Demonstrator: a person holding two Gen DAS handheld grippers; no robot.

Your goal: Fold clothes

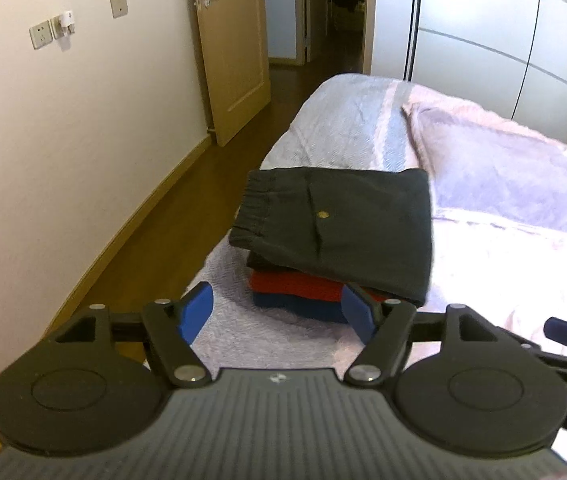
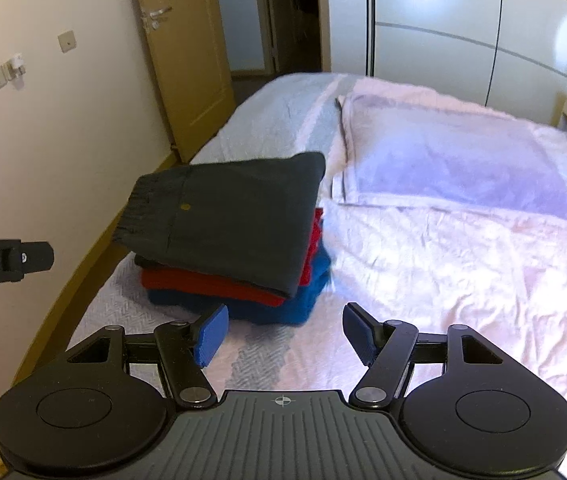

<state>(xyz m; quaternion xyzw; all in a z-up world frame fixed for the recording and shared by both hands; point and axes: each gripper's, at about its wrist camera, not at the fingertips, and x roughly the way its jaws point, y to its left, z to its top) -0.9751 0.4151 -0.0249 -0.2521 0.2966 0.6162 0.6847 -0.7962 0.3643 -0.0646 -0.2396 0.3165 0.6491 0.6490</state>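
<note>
Both my left gripper (image 1: 277, 310) and right gripper (image 2: 283, 332) gape, holding nothing. Ahead, dark folded trousers (image 2: 235, 216) top a red folded garment (image 2: 211, 282) and blue folded garment (image 2: 283, 308) on the pale pink bedspread (image 2: 463, 272); a lilac pillow (image 2: 463, 164) lies beyond.

The left gripper (image 1: 277, 312) has a dark grey ribbed body with a small white crosshair mark at its front edge, flanked by two round black discs. Black link arms with silver rivets carry blue fingers (image 1: 197, 310). The right gripper (image 2: 283, 334) is built the same, with ribbed blue fingers (image 2: 212, 334). A black bar at the edge reads "obot.AI" in white.
</note>
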